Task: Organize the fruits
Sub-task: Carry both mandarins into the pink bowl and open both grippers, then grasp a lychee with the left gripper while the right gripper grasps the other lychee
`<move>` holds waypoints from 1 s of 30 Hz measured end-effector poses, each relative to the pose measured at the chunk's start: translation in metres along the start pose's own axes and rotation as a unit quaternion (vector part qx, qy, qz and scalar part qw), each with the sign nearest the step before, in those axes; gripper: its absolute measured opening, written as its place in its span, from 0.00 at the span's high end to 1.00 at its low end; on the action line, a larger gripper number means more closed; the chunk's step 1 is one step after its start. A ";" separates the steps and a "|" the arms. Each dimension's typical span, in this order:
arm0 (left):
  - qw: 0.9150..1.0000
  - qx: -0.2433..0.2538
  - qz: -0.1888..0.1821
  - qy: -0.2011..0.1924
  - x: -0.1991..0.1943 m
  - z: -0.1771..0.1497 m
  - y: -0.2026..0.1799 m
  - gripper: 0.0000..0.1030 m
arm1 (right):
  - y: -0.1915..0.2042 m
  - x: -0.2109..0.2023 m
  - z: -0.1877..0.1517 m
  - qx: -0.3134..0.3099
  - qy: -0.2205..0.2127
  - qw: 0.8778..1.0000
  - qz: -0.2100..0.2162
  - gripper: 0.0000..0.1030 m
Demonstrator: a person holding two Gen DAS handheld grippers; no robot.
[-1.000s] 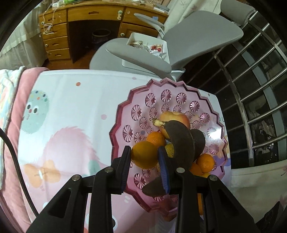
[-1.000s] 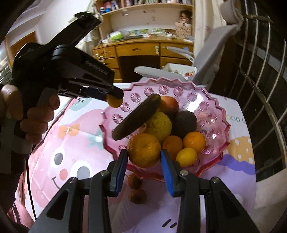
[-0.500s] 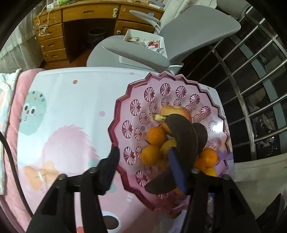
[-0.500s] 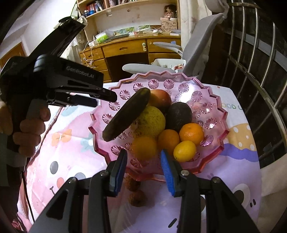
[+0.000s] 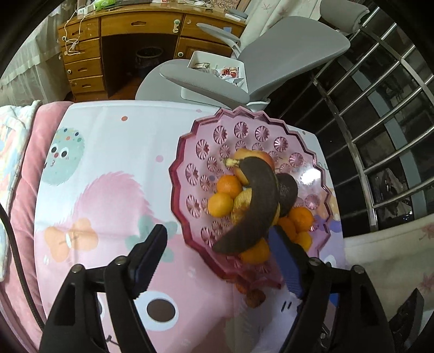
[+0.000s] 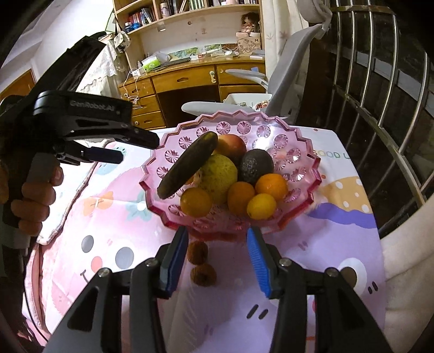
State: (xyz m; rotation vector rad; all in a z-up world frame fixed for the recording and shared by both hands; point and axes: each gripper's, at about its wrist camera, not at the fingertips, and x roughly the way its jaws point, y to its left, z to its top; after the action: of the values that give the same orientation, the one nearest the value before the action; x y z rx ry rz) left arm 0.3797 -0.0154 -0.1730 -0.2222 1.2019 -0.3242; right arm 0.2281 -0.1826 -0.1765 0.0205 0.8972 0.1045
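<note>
Right gripper [image 6: 217, 254] jaws opening, empty, above two brown dried fruits [image 6: 198, 252] on the cartoon-print cloth [image 6: 114, 217]. Beyond: pink cut-glass bowl [image 6: 298, 173] heaped with oranges [image 6: 195, 201], blackened banana [image 6: 187, 164], avocado [image 6: 255, 165]. Left gripper [image 5: 217, 258] opening, empty, at bowl's near-left rim.

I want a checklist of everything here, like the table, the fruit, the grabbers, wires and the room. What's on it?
Surface: cartoon-printed pink tablecloth, mostly bare.
Job's things: scalloped pink glass bowl holds a blackened banana, a yellow-green pear, a dark avocado, a red apple and small oranges. Two wrinkled brown fruits lie on the cloth beside the bowl.
Clutter: nothing seen on the cloth.
Grippers: left gripper and right gripper both opening, nothing between the jaws.
Cables: black cable at the cloth's edge.
Surroundings: grey office chair, wooden desk, metal window bars.
</note>
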 end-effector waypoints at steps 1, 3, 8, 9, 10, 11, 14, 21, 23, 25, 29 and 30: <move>1.000 -0.002 -0.002 0.004 -0.002 -0.003 0.001 0.25 | 0.000 -0.001 -0.003 -0.001 0.001 1.000 -0.001 0.52; 1.000 -0.003 -0.002 0.009 -0.007 -0.009 0.002 0.25 | 0.001 -0.003 -0.010 -0.003 0.003 1.000 -0.003 0.52; 1.000 0.006 -0.011 0.027 -0.013 -0.024 0.007 0.21 | 0.003 -0.004 -0.026 -0.009 0.012 1.000 -0.005 0.52; 0.999 0.010 -0.008 0.035 -0.011 -0.029 0.007 0.21 | 0.004 -0.003 -0.029 -0.012 0.014 1.000 -0.007 0.52; 0.999 0.012 -0.007 0.042 -0.009 -0.032 0.008 0.21 | 0.006 -0.002 -0.032 -0.015 0.017 1.000 -0.008 0.52; 0.999 0.013 -0.007 0.048 -0.007 -0.035 0.009 0.21 | 0.007 -0.001 -0.035 -0.017 0.018 1.000 -0.010 0.52; 0.997 0.014 -0.010 0.069 0.003 -0.045 0.012 0.21 | 0.012 0.002 -0.043 -0.022 0.016 1.000 -0.013 0.52; 0.992 0.025 -0.017 0.120 0.036 -0.064 0.014 0.21 | 0.023 0.016 -0.056 -0.045 0.018 0.999 -0.020 0.52; 0.991 0.027 -0.025 0.131 0.045 -0.069 0.013 0.21 | 0.025 0.021 -0.058 -0.048 0.019 0.998 -0.023 0.52; 0.989 0.030 -0.030 0.139 0.054 -0.073 0.011 0.21 | 0.025 0.026 -0.059 -0.051 0.020 0.998 -0.025 0.52; 0.987 0.039 -0.038 0.151 0.070 -0.079 0.005 0.21 | 0.028 0.036 -0.064 -0.063 0.024 0.997 -0.028 0.52; 0.987 0.041 -0.041 0.152 0.073 -0.079 0.003 0.21 | 0.029 0.038 -0.065 -0.065 0.027 0.997 -0.028 0.52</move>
State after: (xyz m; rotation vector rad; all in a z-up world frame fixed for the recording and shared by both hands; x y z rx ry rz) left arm 0.3302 -0.0385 -0.2657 -0.1535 1.4794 -0.4912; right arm 0.1984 -0.1518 -0.2449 -0.1298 0.9430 0.1124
